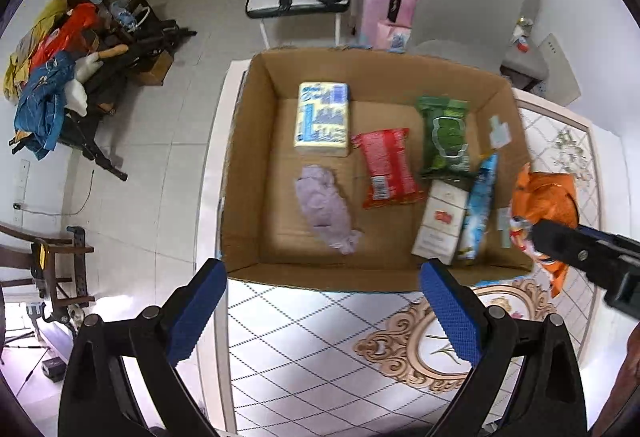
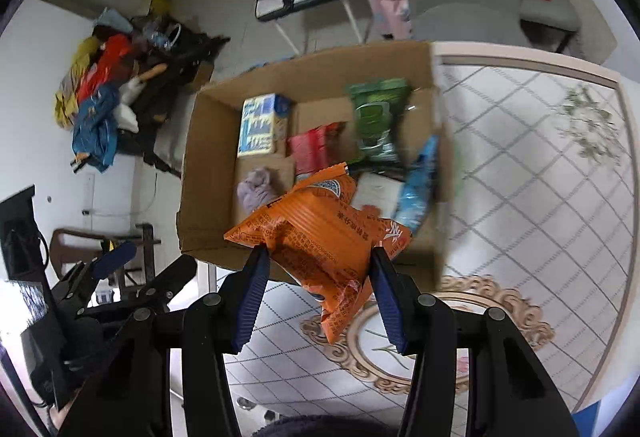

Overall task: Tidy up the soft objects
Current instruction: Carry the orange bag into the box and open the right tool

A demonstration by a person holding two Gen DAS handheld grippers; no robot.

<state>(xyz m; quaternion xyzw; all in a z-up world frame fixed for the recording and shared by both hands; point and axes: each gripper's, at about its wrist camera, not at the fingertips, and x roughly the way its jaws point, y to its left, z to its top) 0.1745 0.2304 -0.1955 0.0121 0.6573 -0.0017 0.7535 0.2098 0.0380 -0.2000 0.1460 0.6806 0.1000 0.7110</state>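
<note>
An open cardboard box (image 1: pixel 256 165) stands on the patterned table. Inside lie a yellow-blue tissue pack (image 1: pixel 323 119), a lilac cloth (image 1: pixel 326 207), a red packet (image 1: pixel 386 169), a green wipes pack (image 1: pixel 445 135), a white box (image 1: pixel 440 223) and a blue packet (image 1: pixel 478 207). My left gripper (image 1: pixel 320 301) is open and empty just before the box's near wall. My right gripper (image 2: pixel 318 289) is shut on an orange snack packet (image 2: pixel 320 233), held above the box's near edge (image 2: pixel 208 253). The packet (image 1: pixel 544 201) and right gripper also show at the right of the left wrist view.
The table (image 1: pixel 320 337) has a white lattice top with a gold oval ornament (image 1: pixel 400 349). Grey chairs (image 1: pixel 468 1) stand behind the box. A pink suitcase (image 1: pixel 384 13) and a rack of clothes (image 1: pixel 52 77) stand on the floor beyond.
</note>
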